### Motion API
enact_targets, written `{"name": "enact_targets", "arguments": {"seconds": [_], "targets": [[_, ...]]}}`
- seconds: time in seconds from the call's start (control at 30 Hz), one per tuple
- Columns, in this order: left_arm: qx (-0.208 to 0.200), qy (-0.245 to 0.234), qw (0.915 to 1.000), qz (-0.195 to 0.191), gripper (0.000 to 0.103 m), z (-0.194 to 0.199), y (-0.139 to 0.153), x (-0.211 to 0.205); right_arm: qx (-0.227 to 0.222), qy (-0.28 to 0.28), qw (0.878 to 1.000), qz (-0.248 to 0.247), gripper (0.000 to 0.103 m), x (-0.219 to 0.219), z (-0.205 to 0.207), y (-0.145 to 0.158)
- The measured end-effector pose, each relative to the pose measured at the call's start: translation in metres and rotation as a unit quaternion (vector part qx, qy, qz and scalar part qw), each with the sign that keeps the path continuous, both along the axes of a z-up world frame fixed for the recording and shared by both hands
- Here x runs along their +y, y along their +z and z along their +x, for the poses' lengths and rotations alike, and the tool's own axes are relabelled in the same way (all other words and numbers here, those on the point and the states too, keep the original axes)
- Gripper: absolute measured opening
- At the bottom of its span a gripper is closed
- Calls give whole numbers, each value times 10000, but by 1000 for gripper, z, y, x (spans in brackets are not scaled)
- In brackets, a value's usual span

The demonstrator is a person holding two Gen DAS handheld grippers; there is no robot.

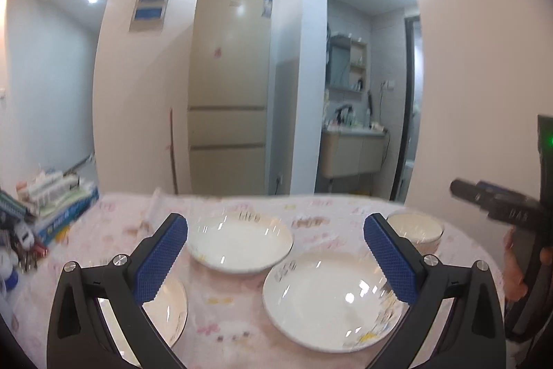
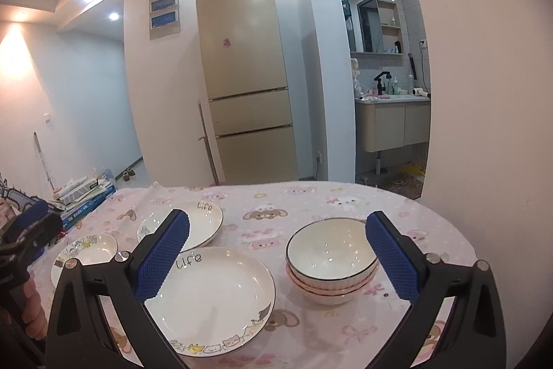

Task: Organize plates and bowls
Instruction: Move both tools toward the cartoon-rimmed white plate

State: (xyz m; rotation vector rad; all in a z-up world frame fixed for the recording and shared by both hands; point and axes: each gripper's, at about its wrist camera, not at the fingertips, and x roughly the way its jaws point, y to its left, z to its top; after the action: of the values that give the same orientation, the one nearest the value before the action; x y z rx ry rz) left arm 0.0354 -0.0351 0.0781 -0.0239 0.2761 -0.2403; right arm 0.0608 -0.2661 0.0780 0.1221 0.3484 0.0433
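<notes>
Three white plates lie on the pink tablecloth: a far one [image 1: 240, 242] [image 2: 193, 223], a near one with cartoon animals [image 1: 328, 300] [image 2: 211, 300], and a left one [image 1: 172, 303] [image 2: 86, 251] partly hidden behind my left finger. A stack of three white bowls [image 2: 331, 258] [image 1: 414, 229] stands to the right of the plates. My left gripper [image 1: 274, 223] hovers open above the plates, holding nothing. My right gripper [image 2: 276, 218] is open too, with the bowl stack just ahead between its spread fingers, untouched.
The round table [image 2: 345, 196] has its far edge ahead. Books and boxes [image 1: 58, 203] [image 2: 86, 192] are piled at its left side. Beyond stand a beige fridge [image 2: 245, 85] and an arched doorway to a washroom. A hand [image 1: 515, 272] holds the right gripper.
</notes>
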Motion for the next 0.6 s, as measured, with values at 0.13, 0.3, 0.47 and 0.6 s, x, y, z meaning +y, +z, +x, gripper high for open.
{"name": "enact_targets", "arguments": {"seconds": [0.13,0.3,0.47,0.6], "targets": [[431,101,9990,35,103,11,-14,10,292,178,9993,-150,89,6,7,-13],[847,76,9963,-78,103,21,-36,12,744,166,9960,-475,78,14,14,-41],[1443,10,9895,28,102,36,-62,4,1174,384,9914,-425,75,17,19,-65],[1275,281,9914,127,101,30,-56,15,1260,464,9900,-435,75,18,20,-65]]}}
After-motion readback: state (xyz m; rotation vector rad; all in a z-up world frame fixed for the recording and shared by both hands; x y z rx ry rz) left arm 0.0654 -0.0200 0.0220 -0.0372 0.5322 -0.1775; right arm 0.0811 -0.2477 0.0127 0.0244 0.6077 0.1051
